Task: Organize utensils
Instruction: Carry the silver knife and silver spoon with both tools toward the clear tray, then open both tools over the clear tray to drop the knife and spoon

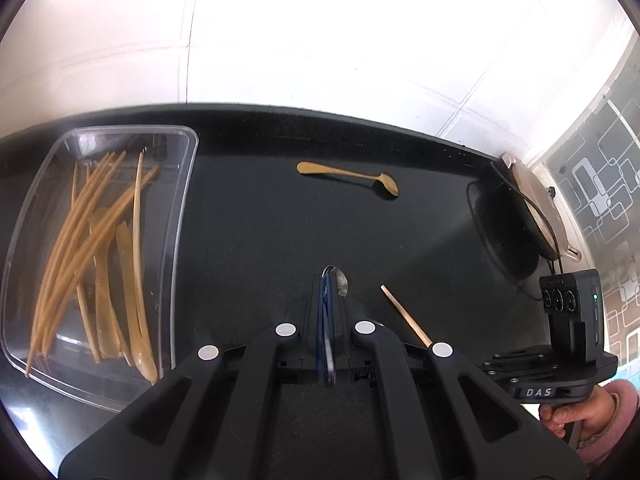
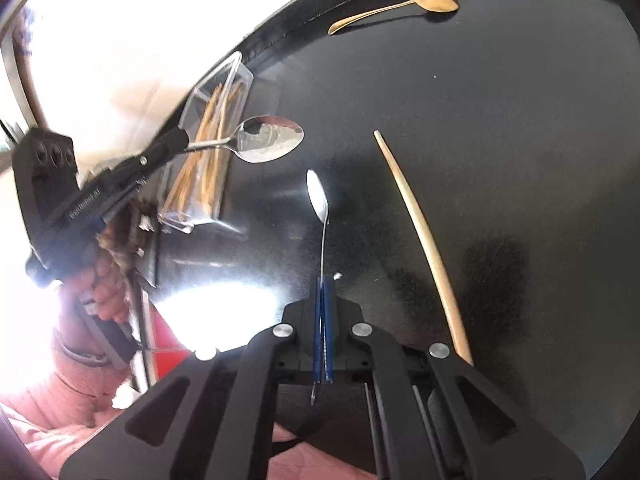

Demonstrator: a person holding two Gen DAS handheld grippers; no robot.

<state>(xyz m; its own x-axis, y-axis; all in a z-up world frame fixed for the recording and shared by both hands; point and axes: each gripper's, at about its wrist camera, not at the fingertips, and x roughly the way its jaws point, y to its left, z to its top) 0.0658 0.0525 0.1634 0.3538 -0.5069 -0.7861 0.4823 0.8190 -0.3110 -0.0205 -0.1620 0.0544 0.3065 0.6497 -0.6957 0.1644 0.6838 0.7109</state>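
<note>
My left gripper (image 1: 328,280) is shut on a steel spoon (image 1: 341,282); its bowl shows in the right wrist view (image 2: 268,139), held above the black counter. My right gripper (image 2: 323,280) is shut on the handle of a second, smaller steel spoon (image 2: 318,196), bowl pointing forward. A wooden spoon (image 1: 347,176) lies at the counter's far edge and also shows in the right wrist view (image 2: 394,10). A loose wooden chopstick (image 1: 406,315) lies right of my left gripper and shows long in the right wrist view (image 2: 424,240). A clear plastic tray (image 1: 176,240) on the left holds several wooden chopsticks and spoons.
A black round object with a cable (image 1: 504,232) and a tilted beige board (image 1: 536,200) stand at the counter's right end. The right gripper's body (image 1: 568,320) is at the right edge. White tiled wall (image 1: 320,40) lies behind the counter.
</note>
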